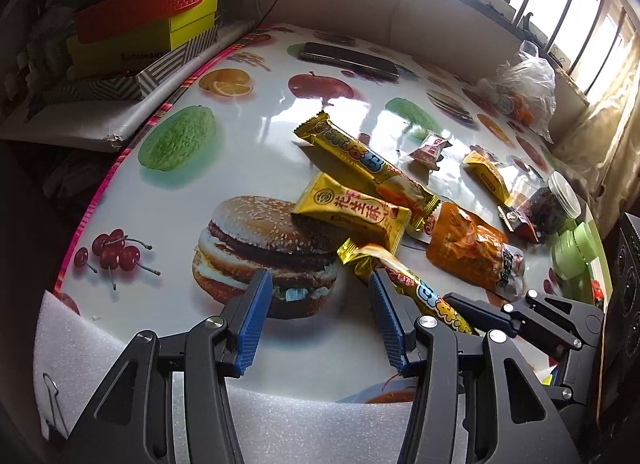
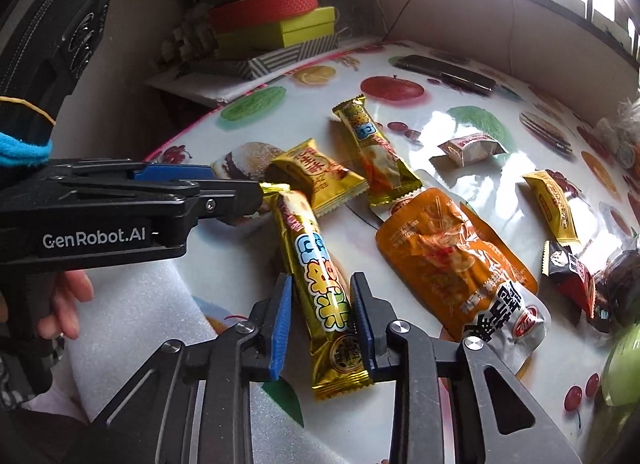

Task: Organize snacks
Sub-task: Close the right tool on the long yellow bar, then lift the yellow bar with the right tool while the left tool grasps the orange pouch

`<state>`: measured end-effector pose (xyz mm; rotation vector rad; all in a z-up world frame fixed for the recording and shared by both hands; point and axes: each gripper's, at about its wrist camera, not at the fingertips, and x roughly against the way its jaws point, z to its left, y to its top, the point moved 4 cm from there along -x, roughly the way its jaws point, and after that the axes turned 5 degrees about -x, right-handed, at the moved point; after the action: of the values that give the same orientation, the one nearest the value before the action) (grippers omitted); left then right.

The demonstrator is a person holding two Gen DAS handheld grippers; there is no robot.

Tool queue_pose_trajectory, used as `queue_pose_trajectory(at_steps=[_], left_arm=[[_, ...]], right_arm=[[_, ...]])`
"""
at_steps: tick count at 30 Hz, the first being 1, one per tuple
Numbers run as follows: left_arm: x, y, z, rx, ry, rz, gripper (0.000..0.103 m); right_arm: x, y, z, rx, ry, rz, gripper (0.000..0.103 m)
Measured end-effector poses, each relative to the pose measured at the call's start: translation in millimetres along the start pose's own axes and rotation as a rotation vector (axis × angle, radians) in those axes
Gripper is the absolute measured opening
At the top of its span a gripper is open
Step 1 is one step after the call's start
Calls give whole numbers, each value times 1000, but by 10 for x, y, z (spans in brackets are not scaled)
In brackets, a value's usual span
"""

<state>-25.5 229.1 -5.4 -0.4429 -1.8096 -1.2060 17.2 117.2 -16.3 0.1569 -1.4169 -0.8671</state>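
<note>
A long gold snack bar (image 2: 320,288) lies lengthwise on the fruit-print table (image 2: 500,111), and my right gripper (image 2: 322,304) is shut on its near half, blue pads against both sides. From the left wrist view the same bar (image 1: 420,292) runs into the right gripper (image 1: 472,312). My left gripper (image 1: 320,300) hovers open over the printed burger with nothing between its pads; in the right wrist view this left gripper (image 2: 224,189) sits beside the bar's far end. A second long gold bar (image 1: 360,155), a square gold pack (image 1: 352,211) and an orange pouch (image 1: 472,248) lie close by.
Small wrapped snacks (image 2: 468,149), a yellow pack (image 2: 552,203) and a dark pack (image 2: 568,268) lie to the right, near a jar (image 1: 552,199). A phone (image 1: 348,57) rests at the far side. Stacked boxes (image 1: 140,23) stand off the far left edge. White foam (image 1: 120,344) covers the near edge.
</note>
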Motion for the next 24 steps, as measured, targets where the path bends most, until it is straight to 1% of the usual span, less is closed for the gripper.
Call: queue_pose_trajectory(at_steps=[5, 8, 13, 15, 16, 18, 21, 23, 24], left_arm=[[18, 17, -18, -1, -2, -5, 52], [3, 24, -43, 6, -5, 1, 52], [6, 42, -174, -9, -29, -3, 52], [-11, 37, -219, -13, -36, 2, 52], [-19, 36, -241, -16, -41, 4, 52], [-39, 24, -291, -26, -46, 12, 52], [-63, 9, -371, -40, -62, 22, 52], [-78, -7, -414, -46, -71, 31, 52], [-86, -15, -431, -46, -72, 35, 52]], right_arm=[[139, -38, -21, -11, 21, -3, 22], [287, -60, -59, -29, 32, -30, 21], [542, -120, -236, -96, 16, -70, 21], [626, -131, -370, -122, -57, -87, 21], [649, -140, -448, -130, -109, -89, 21], [640, -150, -634, -148, -234, -63, 21], [628, -176, -847, -182, -294, -38, 21], [574, -191, -913, -152, -363, -5, 21], [549, -197, -942, -144, -382, 9, 21]])
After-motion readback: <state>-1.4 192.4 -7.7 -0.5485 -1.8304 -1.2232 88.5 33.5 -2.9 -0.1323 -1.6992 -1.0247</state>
